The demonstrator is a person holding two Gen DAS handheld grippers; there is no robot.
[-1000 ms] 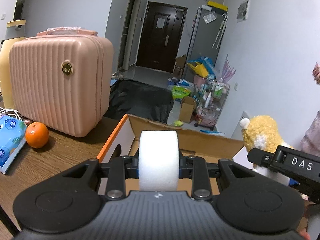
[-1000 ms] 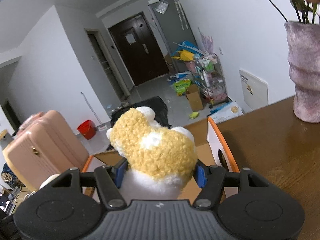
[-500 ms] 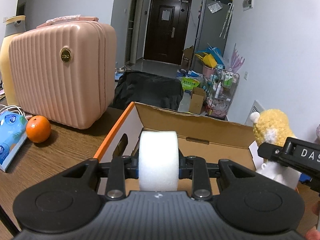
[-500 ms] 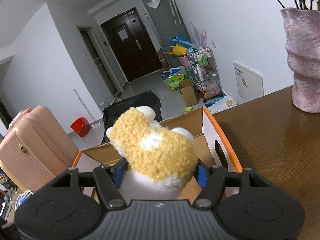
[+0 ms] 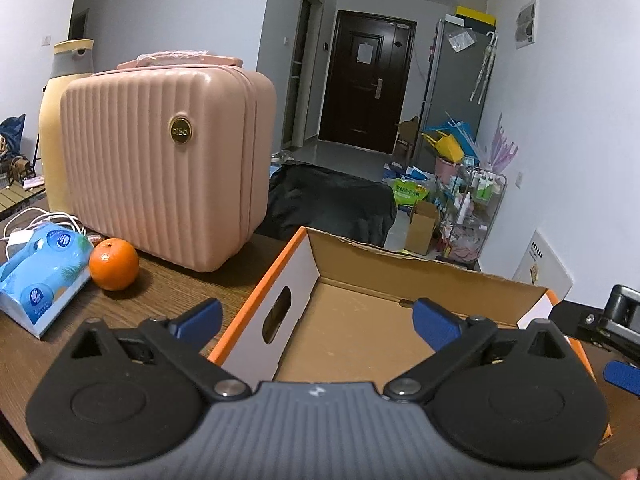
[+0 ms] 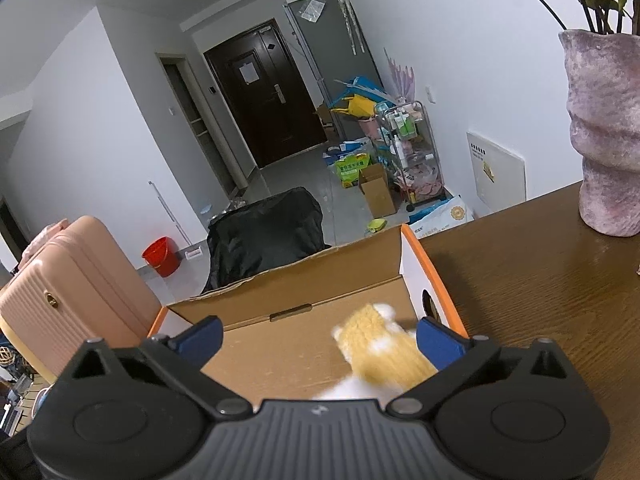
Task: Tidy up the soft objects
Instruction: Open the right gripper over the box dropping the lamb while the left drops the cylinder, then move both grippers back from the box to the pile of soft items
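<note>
An open cardboard box [image 5: 260, 284] with an orange rim lies on the wooden table, right in front of both grippers. My left gripper [image 5: 316, 320] hangs over the box's near left corner. Its jaws are opening wide, with only the bare box floor between the blue pads; the white foam roll is out of sight. My right gripper [image 6: 320, 340] is over the same box [image 6: 300, 292], jaws opening too. The yellow and white plush toy [image 6: 384, 356] is blurred, low between them beside the right pad, over the box floor.
A pink ribbed case [image 5: 160, 160], an orange [image 5: 114, 264], a blue tissue pack [image 5: 40, 276] and a tall yellow bottle [image 5: 60, 120] stand left of the box. A purple vase [image 6: 604, 140] stands at the far right. One blue fingertip [image 5: 622, 374] of the right gripper shows in the left view.
Both grippers went from shut to wide open. The foam roll has left the left jaws and is gone from view. The plush has slipped down out of the right jaws toward the box.
</note>
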